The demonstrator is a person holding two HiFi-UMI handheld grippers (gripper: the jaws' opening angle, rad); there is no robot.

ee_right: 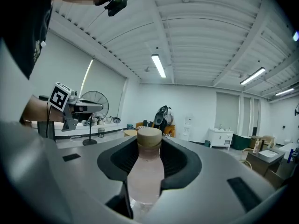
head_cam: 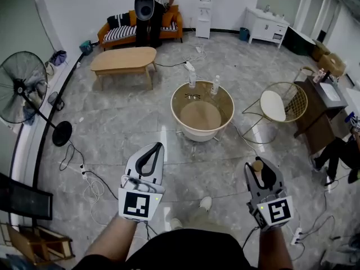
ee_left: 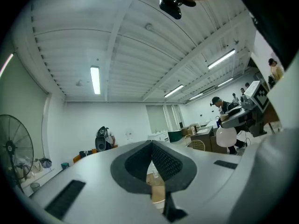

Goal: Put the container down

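My right gripper (head_cam: 262, 169) is shut on a clear bottle with a tan cap (head_cam: 257, 165), held low in front of me over the floor. In the right gripper view the bottle (ee_right: 145, 171) stands upright between the dark pads (ee_right: 180, 160), its cap above the right gripper (ee_right: 149, 141). My left gripper (head_cam: 158, 147) hangs level with it to the left, its jaws closed together with nothing in them. The left gripper (ee_left: 152, 144) shows its ribbed pads (ee_left: 164, 161) meeting at the tip. Ahead stands a round beige tub table (head_cam: 175, 114).
Two more bottles (head_cam: 192, 79) (head_cam: 216, 85) stand on the tub table's far rim. A wire chair (head_cam: 284, 103) is to its right and a standing fan (head_cam: 22, 89) to the left. A wooden coffee table (head_cam: 124, 59) is beyond. Cables (head_cam: 90, 179) trail over the floor. A person (head_cam: 337, 153) crouches at the right.
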